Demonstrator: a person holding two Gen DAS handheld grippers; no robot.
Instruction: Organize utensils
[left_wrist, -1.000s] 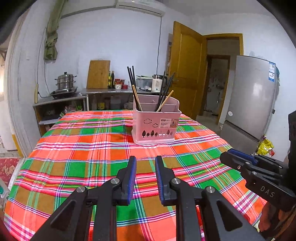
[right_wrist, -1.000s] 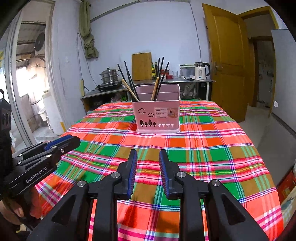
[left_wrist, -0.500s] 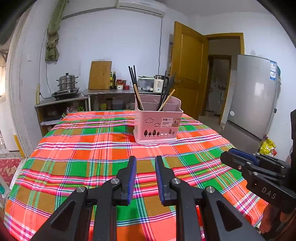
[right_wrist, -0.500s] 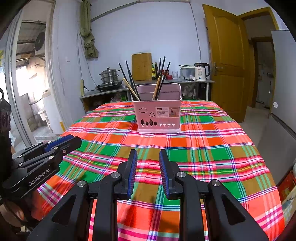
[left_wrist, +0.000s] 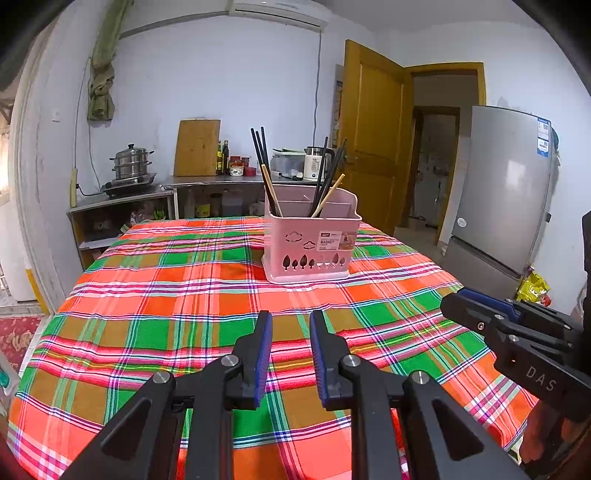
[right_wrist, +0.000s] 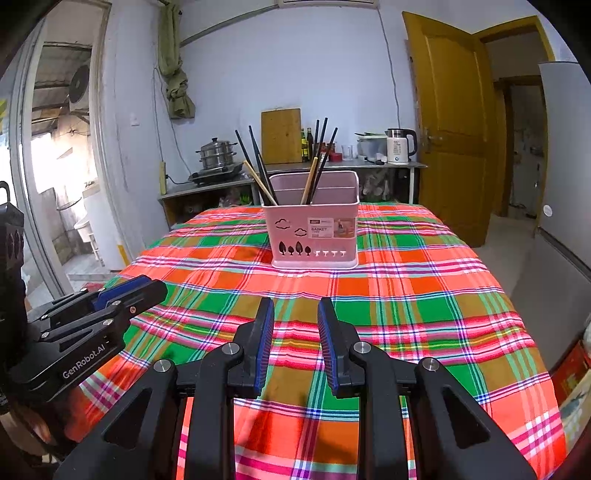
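A pink utensil basket (left_wrist: 310, 240) stands upright on the plaid tablecloth (left_wrist: 177, 295), past the middle of the table. It also shows in the right wrist view (right_wrist: 314, 232). Several black and wooden chopsticks (left_wrist: 267, 173) stick out of its compartments, leaning left and right; they also show in the right wrist view (right_wrist: 317, 158). My left gripper (left_wrist: 290, 325) is open and empty, above the cloth well short of the basket. My right gripper (right_wrist: 295, 312) is open and empty, beside it at the same distance.
A counter (left_wrist: 207, 181) behind the table carries a steamer pot, cutting board, bottles and kettle. A grey fridge (left_wrist: 502, 192) stands to the right beside a yellow door (left_wrist: 373, 136). The left gripper shows in the right wrist view (right_wrist: 88, 317). The right gripper shows in the left wrist view (left_wrist: 498, 325).
Both grippers have tilted up and drawn slightly back; the basket sits a little lower in the views. Their jaw openings are unchanged.
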